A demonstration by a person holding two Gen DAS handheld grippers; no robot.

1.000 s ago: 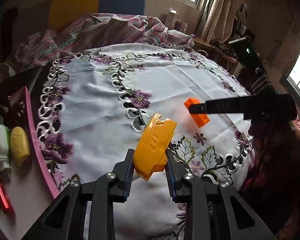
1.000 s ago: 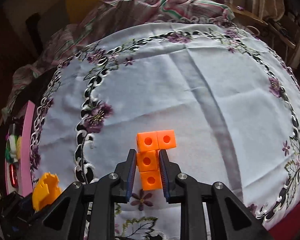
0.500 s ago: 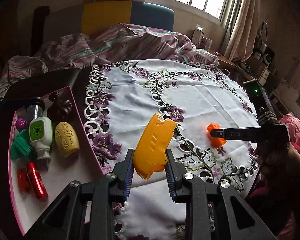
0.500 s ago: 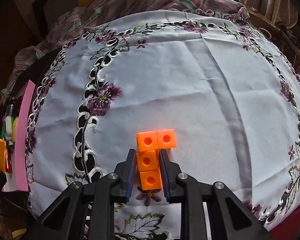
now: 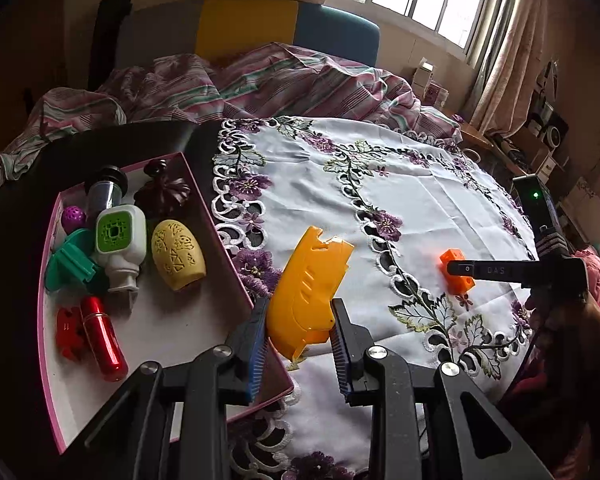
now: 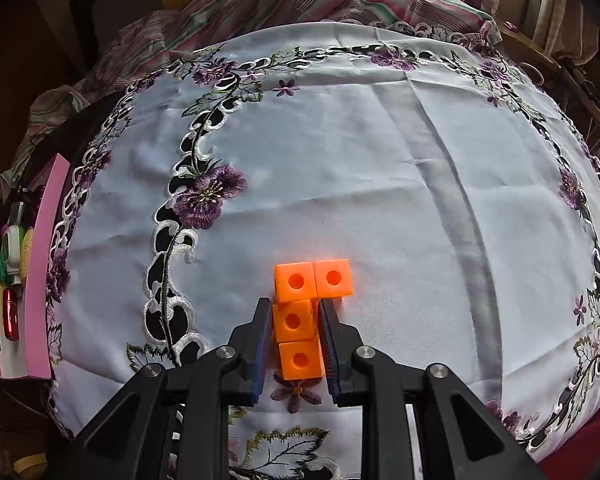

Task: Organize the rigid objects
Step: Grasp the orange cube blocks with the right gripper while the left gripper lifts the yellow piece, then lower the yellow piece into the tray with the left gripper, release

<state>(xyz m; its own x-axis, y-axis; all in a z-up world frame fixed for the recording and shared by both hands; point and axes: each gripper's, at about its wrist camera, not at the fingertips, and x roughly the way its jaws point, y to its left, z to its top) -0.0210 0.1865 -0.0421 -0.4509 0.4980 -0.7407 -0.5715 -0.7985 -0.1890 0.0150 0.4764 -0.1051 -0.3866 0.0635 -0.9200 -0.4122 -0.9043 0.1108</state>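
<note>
My left gripper (image 5: 298,320) is shut on a yellow plastic shell piece (image 5: 304,288), held in the air over the right rim of a pink-edged tray (image 5: 216,240). In the tray lie a yellow egg-shaped toy (image 5: 178,254), a white bottle with a green face (image 5: 120,244), a red tube (image 5: 102,338) and a green piece (image 5: 70,266). My right gripper (image 6: 294,320) is shut on an orange L-shaped block of cubes (image 6: 300,312) just above the white embroidered tablecloth (image 6: 380,160). The same orange block (image 5: 456,276) shows in the left wrist view behind the right gripper's finger.
The pink tray (image 6: 44,268) stands at the table's left edge in the right wrist view. A striped blanket (image 5: 260,84) is heaped behind the table, in front of a yellow and blue chair back (image 5: 284,28). Shelves with clutter stand at the far right.
The left gripper has swung left with the yellow piece, from over the cloth to above the tray's rim, and the tray's contents have come into view. The right gripper has kept its hold and barely moved.
</note>
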